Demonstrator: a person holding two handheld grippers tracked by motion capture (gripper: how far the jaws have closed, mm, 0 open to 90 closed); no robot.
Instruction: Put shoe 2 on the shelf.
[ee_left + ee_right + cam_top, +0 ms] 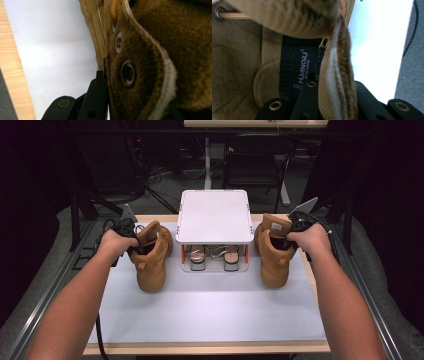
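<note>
Two tan boots, one per hand. Left boot [150, 257] sits left of centre in the high view, toe toward the lower edge of the frame; right boot [274, 254] mirrors it right of centre. Both over the white mat [200, 310] that covers the wooden surface [210, 349].

Left hand-held gripper [134, 244] is clamped on the left boot's collar, at the boot's upper end. In the left gripper view one black jaw presses flat against the suede eyelet flap [130, 75] (the other jaw is hidden behind the leather).

Right hand-held gripper [289, 239] is clamped on the right boot's collar likewise. Right gripper view: the collar edge [337, 82] runs between the two black jaws, one jaw inside the boot against the black size label [298, 67].

Between the boots, upper centre of the frame: a white shoe rack [215, 215], a pair of sandals [214, 256] on its lower tier.
</note>
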